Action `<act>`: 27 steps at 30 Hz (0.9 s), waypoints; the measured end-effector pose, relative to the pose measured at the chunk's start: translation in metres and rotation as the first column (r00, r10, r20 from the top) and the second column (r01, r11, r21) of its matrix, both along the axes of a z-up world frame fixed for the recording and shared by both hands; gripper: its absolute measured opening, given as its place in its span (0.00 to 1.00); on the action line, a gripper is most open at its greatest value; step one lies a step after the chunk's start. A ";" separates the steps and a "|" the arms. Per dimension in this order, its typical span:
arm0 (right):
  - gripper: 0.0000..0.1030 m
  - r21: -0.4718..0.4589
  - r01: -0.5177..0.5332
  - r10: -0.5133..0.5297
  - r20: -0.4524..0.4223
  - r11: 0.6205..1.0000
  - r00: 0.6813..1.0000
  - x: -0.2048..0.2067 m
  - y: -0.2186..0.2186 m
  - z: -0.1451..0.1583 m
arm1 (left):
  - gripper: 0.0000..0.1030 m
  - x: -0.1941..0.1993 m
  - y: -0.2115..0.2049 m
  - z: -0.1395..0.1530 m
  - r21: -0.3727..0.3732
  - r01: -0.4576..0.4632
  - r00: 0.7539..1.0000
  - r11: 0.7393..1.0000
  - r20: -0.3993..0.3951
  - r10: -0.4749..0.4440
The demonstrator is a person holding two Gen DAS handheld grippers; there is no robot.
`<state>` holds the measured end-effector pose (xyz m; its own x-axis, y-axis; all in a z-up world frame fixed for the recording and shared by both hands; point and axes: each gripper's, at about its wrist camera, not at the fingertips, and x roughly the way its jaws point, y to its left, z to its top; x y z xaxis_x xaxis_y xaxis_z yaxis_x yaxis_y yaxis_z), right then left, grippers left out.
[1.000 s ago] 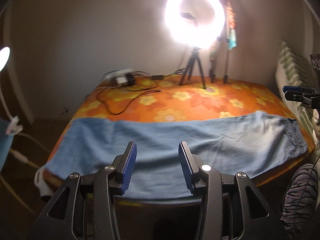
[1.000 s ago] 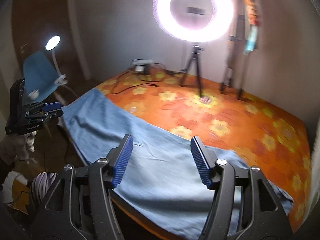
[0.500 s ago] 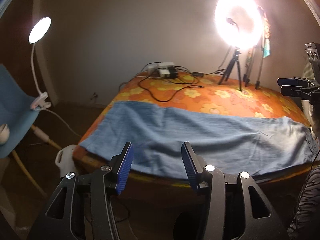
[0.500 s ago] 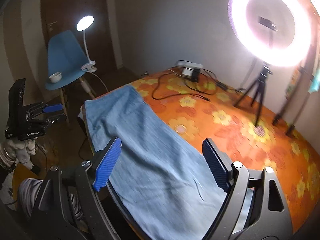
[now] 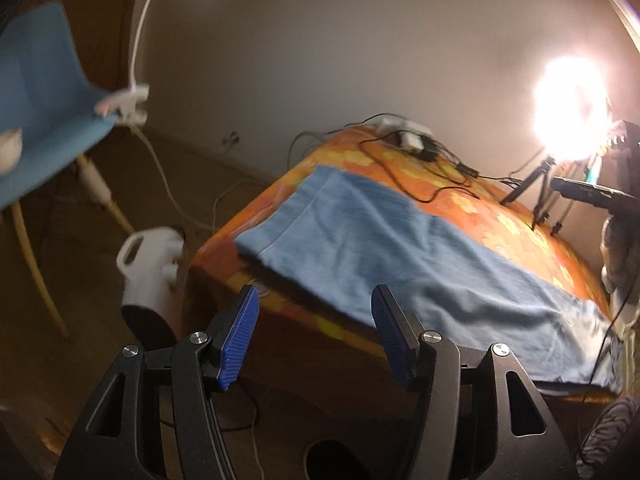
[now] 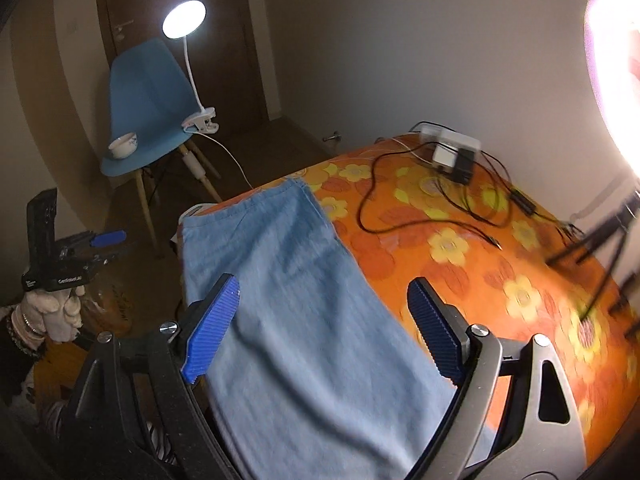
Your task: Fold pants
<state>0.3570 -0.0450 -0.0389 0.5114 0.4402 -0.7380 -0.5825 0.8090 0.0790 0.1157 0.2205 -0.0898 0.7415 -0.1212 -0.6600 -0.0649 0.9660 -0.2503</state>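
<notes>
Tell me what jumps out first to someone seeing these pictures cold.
The orange flowered table cover grabs the eye, with light blue pants stretched flat along its near edge. A glaring ring light burns at the far right corner, and a blue chair with a lit clip lamp stands off the table's left end.

Light-blue pants lie on an orange, yellow-flowered tablecloth, beside a seemingly plain blue chair.
</notes>
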 end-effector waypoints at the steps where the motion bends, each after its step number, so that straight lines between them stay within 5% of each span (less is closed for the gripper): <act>1: 0.86 0.005 -0.014 0.014 -0.024 1.000 1.000 0.015 0.011 -0.005 | 0.56 0.003 0.005 -0.006 -0.012 -0.008 1.000 1.000 -0.010 0.008; 18: 0.86 -0.042 -0.110 0.101 -0.178 0.993 0.979 0.170 0.142 -0.104 | 0.56 0.064 0.020 -0.051 -0.094 -0.023 0.999 0.995 -0.026 0.020; 27: 0.85 -0.153 -0.217 0.193 -0.160 0.964 0.968 0.194 0.202 -0.144 | 0.56 0.072 0.024 -0.054 -0.067 -0.014 1.000 0.998 0.001 0.014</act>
<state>0.5511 0.1571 -0.1826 0.3073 0.3884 -0.8688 -0.7298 0.6820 0.0468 0.1873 0.2442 -0.1437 0.7441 -0.1552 -0.6498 -0.0777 0.9459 -0.3150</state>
